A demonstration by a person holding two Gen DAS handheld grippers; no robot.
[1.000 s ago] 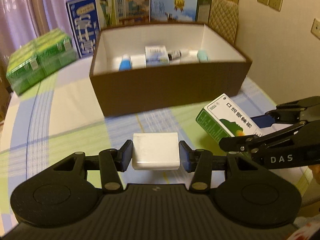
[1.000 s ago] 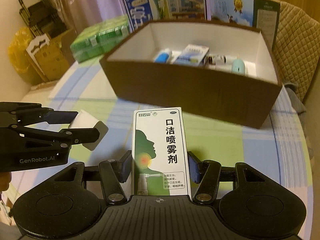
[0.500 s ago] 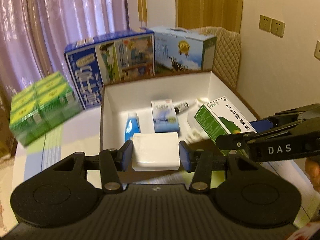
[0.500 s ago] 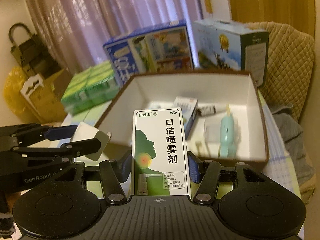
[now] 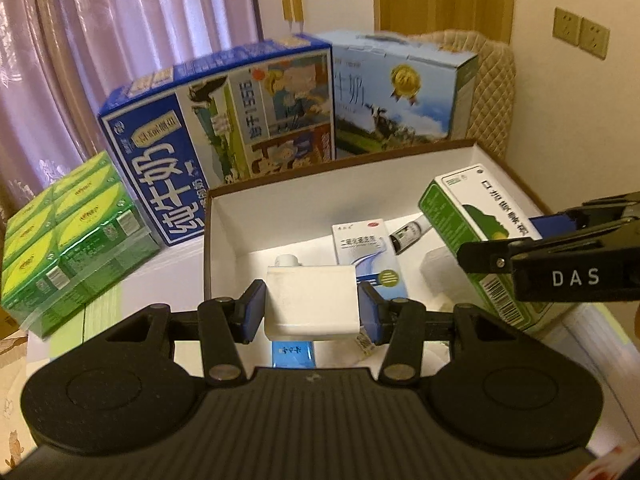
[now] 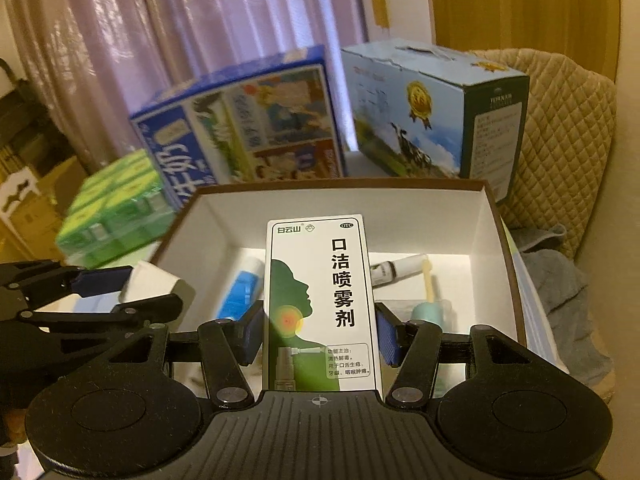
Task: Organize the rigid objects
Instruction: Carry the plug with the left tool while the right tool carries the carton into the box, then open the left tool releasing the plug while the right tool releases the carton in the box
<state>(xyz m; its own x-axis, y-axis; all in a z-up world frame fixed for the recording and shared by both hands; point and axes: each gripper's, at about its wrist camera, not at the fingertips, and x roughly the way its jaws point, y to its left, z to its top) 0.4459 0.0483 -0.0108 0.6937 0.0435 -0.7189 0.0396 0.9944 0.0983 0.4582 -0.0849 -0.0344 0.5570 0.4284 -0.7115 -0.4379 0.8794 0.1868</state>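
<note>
My left gripper (image 5: 312, 312) is shut on a plain white box (image 5: 312, 300) and holds it over the open brown storage box (image 5: 280, 184), white inside. My right gripper (image 6: 320, 334) is shut on a green-and-white throat spray carton (image 6: 320, 300), also above the storage box (image 6: 340, 186). The carton shows in the left wrist view (image 5: 472, 224), held at the right by the other gripper. The white box shows at the left of the right wrist view (image 6: 154, 282). Inside lie a blue-and-white medicine carton (image 5: 368, 248), a small dark vial (image 5: 408, 232), a blue bottle (image 6: 240, 296) and a pale teal item (image 6: 428, 308).
Two big milk cartons stand behind the storage box: a dark blue one (image 5: 216, 136) and a light blue one (image 5: 400, 88). A shrink-wrapped pack of green boxes (image 5: 72, 236) sits at the left. A quilted chair back (image 6: 568, 136) and grey cloth (image 6: 560, 292) are at the right.
Both grippers have moved forward and up from the checked tablecloth to over the open storage box, each still holding its box. The box interior now lies directly below them.
</note>
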